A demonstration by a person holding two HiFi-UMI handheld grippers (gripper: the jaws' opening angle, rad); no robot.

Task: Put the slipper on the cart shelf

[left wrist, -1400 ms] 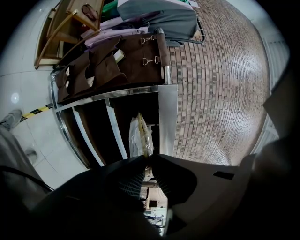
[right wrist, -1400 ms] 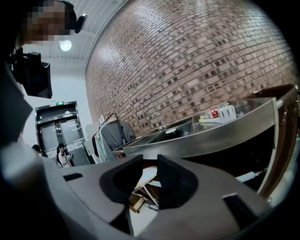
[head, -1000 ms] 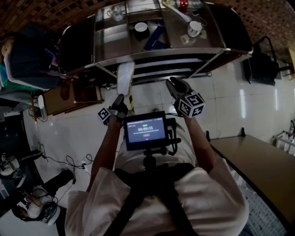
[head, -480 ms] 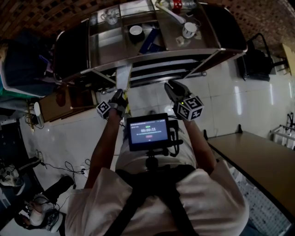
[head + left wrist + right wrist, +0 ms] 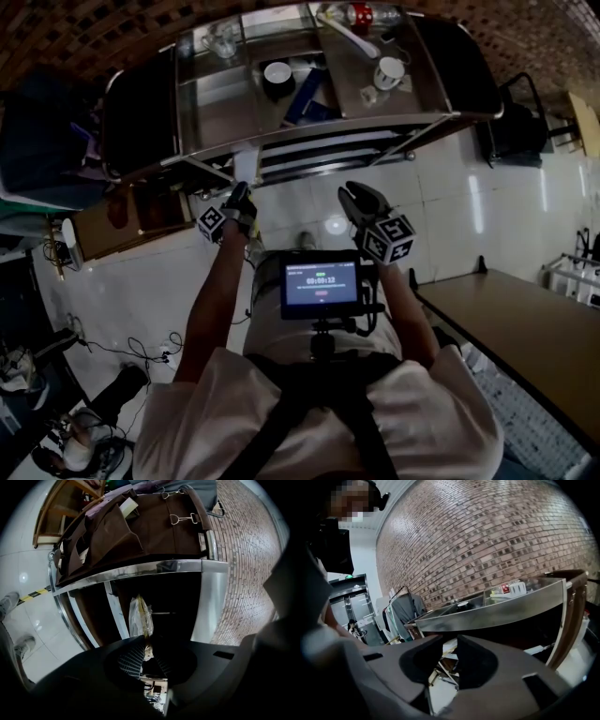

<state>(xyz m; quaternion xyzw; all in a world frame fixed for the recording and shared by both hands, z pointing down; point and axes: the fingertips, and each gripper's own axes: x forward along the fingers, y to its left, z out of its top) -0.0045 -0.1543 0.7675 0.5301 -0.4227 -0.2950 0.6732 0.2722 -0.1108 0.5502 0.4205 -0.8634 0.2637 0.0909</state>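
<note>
The pale slipper in its clear plastic wrapper (image 5: 139, 620) shows only its upper part; its lower end is buried between the left gripper's (image 5: 147, 645) jaws. In the head view, the steel cart's front rim (image 5: 309, 134) covers most of it. The cart's dark shelf interior (image 5: 173, 599) is unreadable. The small black monitor's (image 5: 322, 283) text is too small to read.

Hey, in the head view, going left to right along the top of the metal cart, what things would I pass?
clear glass mug → round black-and-white bowl → flat blue item → white mug
</note>
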